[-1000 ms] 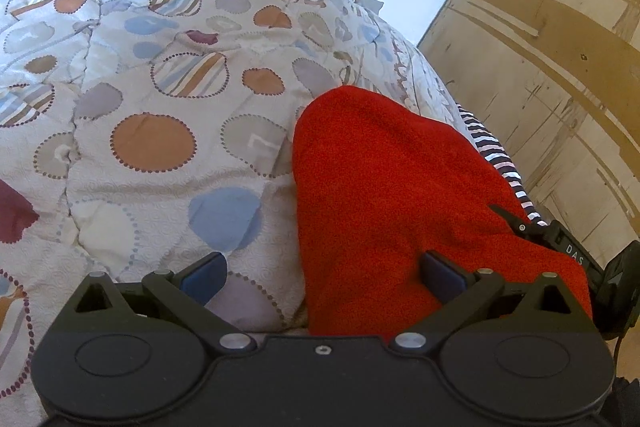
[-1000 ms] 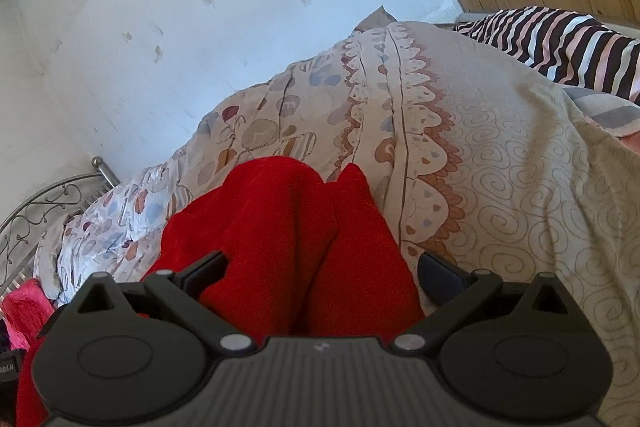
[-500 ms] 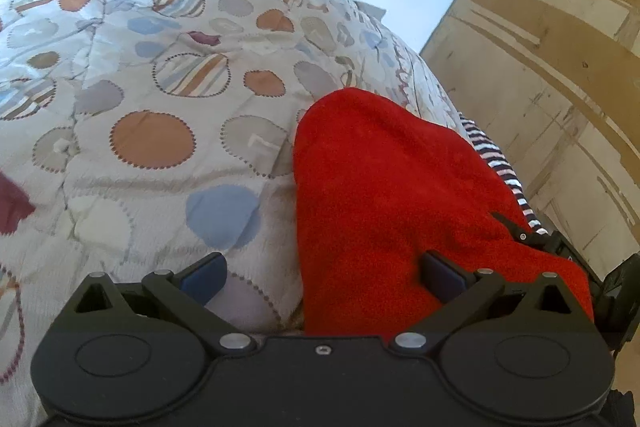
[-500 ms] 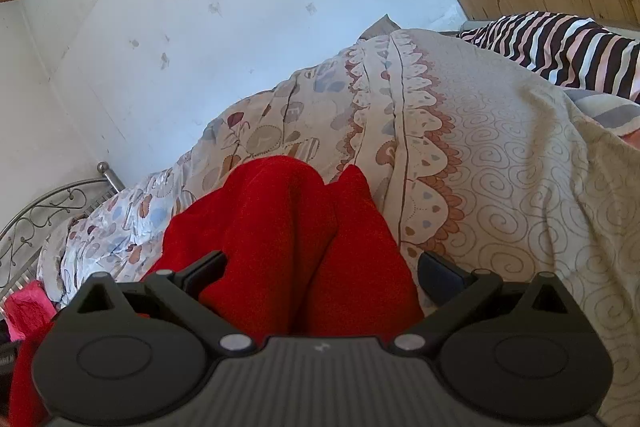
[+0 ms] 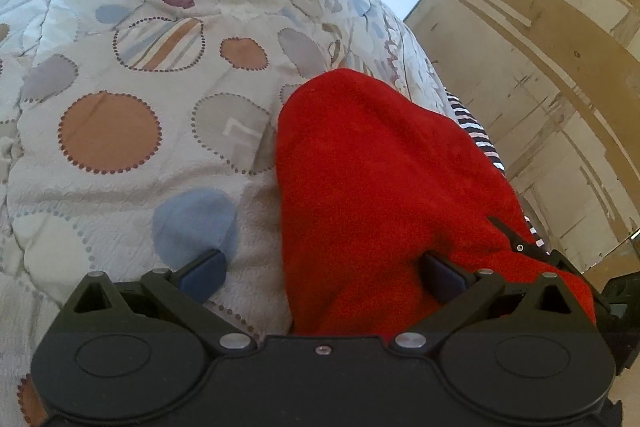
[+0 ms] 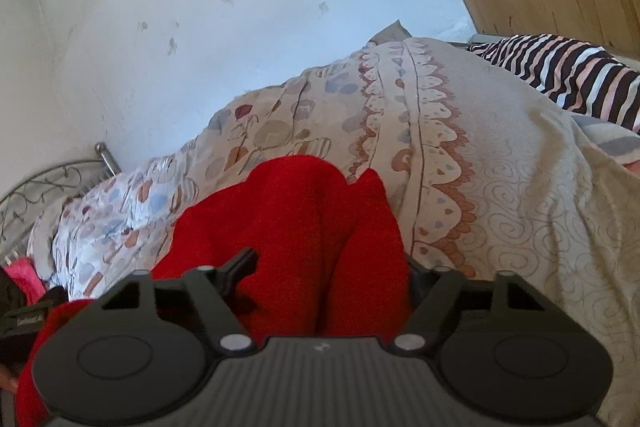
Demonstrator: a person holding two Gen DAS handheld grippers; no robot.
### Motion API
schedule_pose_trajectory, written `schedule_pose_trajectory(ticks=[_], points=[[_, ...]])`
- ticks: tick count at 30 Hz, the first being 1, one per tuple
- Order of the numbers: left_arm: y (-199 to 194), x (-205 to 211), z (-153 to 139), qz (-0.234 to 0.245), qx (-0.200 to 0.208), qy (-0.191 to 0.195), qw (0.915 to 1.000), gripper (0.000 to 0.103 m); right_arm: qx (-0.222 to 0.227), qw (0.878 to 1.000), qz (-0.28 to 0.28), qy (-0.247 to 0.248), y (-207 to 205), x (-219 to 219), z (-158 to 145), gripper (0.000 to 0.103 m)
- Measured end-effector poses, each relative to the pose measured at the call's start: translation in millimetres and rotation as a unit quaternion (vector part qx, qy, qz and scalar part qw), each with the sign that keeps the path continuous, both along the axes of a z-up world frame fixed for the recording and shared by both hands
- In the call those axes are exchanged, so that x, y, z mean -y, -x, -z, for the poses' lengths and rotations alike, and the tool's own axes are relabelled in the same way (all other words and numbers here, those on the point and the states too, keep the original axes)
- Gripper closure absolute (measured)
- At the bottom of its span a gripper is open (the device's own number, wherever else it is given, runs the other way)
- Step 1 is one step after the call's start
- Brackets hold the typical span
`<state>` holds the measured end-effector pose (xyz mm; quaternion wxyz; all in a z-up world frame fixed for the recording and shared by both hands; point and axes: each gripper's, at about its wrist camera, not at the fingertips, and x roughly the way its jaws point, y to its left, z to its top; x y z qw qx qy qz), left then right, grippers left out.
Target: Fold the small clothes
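A red fleece garment (image 5: 380, 187) lies bunched on the patterned quilt (image 5: 120, 131). In the left wrist view my left gripper (image 5: 324, 275) stands open at the garment's near end. Its right finger (image 5: 440, 279) rests on the red cloth, its left finger (image 5: 204, 273) is over the bare quilt, and the garment's left edge runs between them. In the right wrist view the red garment (image 6: 304, 211) fills the gap of my right gripper (image 6: 332, 275). Its jaws are closing and pinch a thick fold of it, and the cloth bulges over the right finger and mostly hides it.
A striped cloth (image 6: 572, 75) lies at the quilt's far right, beside a wooden panel wall (image 5: 540, 47). A white wall (image 6: 240, 27) stands behind the bed. A metal bed frame (image 6: 48, 183) and a pink cloth (image 6: 24, 275) sit at the left.
The right gripper's fingers have come inward from wide open and now squeeze the red fold. The left gripper has crept a little forward over the garment, still open.
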<state>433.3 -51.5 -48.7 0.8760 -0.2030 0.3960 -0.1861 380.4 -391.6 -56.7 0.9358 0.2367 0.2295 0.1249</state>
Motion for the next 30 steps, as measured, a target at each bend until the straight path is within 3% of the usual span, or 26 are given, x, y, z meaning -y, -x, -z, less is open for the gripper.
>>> schedule_pose_trajectory(ticks=[4, 8, 15, 19, 21, 23, 26, 30], points=[[-1.0, 5.9, -3.9, 0.004, 0.003, -0.021, 0.9998, 0.001, 0.012, 0.999, 0.001, 0.045, 12.7, -13.0, -12.9, 0.049], [2.4, 11.6, -7.7, 0.006, 0.014, -0.051, 0.9986, 0.001, 0.022, 0.996, -0.006, 0.081, 21.8, -22.9, -21.5, 0.055], [-7.2, -10.9, 6.0, 0.024, -0.008, 0.015, 0.9996, 0.001, 0.009, 0.999, -0.007, 0.053, 24.9, -15.5, -17.7, 0.056], [-5.3, -3.1, 5.6, 0.023, 0.005, 0.007, 0.9997, 0.002, 0.003, 0.999, 0.002, 0.035, 23.9, -14.5, -15.3, 0.058], [-1.8, 0.6, 1.1, 0.034, 0.02, 0.007, 0.9992, 0.021, 0.008, 0.999, 0.004, 0.046, 27.3, -17.8, -18.3, 0.061], [1.4, -0.3, -4.1, 0.045, 0.025, 0.032, 0.9982, 0.04, 0.019, 0.998, 0.002, 0.063, 33.0, -22.4, -24.8, 0.063], [6.4, 3.3, -11.1, 0.043, 0.026, 0.025, 0.9984, 0.051, 0.04, 0.995, -0.011, 0.096, 43.4, -32.3, -39.4, 0.064], [10.9, 2.5, -13.0, 0.049, 0.019, 0.029, 0.9982, 0.057, 0.067, 0.987, -0.027, 0.144, 59.1, -50.0, -56.7, 0.065]])
